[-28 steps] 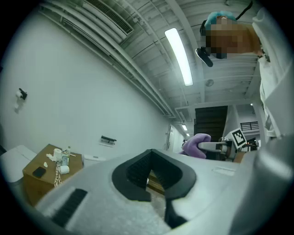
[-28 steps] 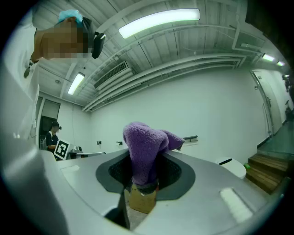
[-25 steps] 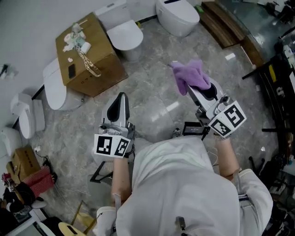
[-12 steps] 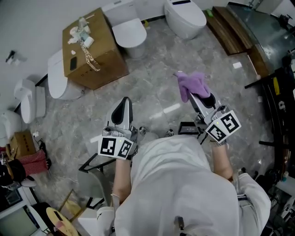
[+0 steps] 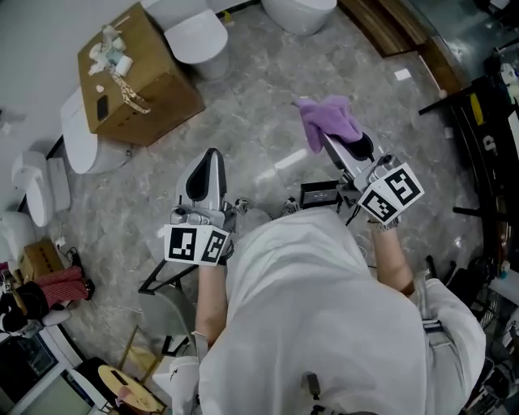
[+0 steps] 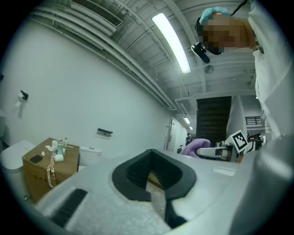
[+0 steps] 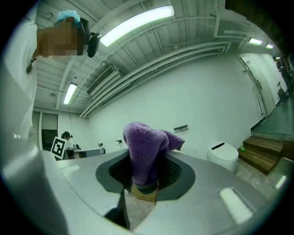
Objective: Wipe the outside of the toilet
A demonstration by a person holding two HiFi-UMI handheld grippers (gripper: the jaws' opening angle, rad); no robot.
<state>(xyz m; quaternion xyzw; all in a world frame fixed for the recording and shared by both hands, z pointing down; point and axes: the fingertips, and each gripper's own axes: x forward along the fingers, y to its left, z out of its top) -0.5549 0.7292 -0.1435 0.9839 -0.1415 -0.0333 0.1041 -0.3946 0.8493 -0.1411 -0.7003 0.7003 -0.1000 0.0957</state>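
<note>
Purple fluffy cloth [image 5: 328,121] is pinched in the right gripper [image 5: 331,146]. Its jaws close on the cloth's lower end, and the rest bunches up over the tips. The right gripper view shows the same clamp, with the cloth [image 7: 144,147] standing up out of the jaws. The left gripper [image 5: 212,159] is held level and well apart from it. Its jaws stand a narrow gap apart with nothing between them, and floor shows through the slit in the left gripper view. Both grippers are held out over grey marbled floor [image 5: 268,174] by a person in a white top [image 5: 308,308]. Along the wall stand 3 white toilets: a toilet [image 5: 197,34] just right of a cardboard box [image 5: 150,97], another toilet [image 5: 298,10] at the top edge, and another toilet [image 5: 75,142] close against the box's left side. All 3 are well apart from the cloth and both grippers. Paper rolls and a patterned strap lie on the box top.
</note>
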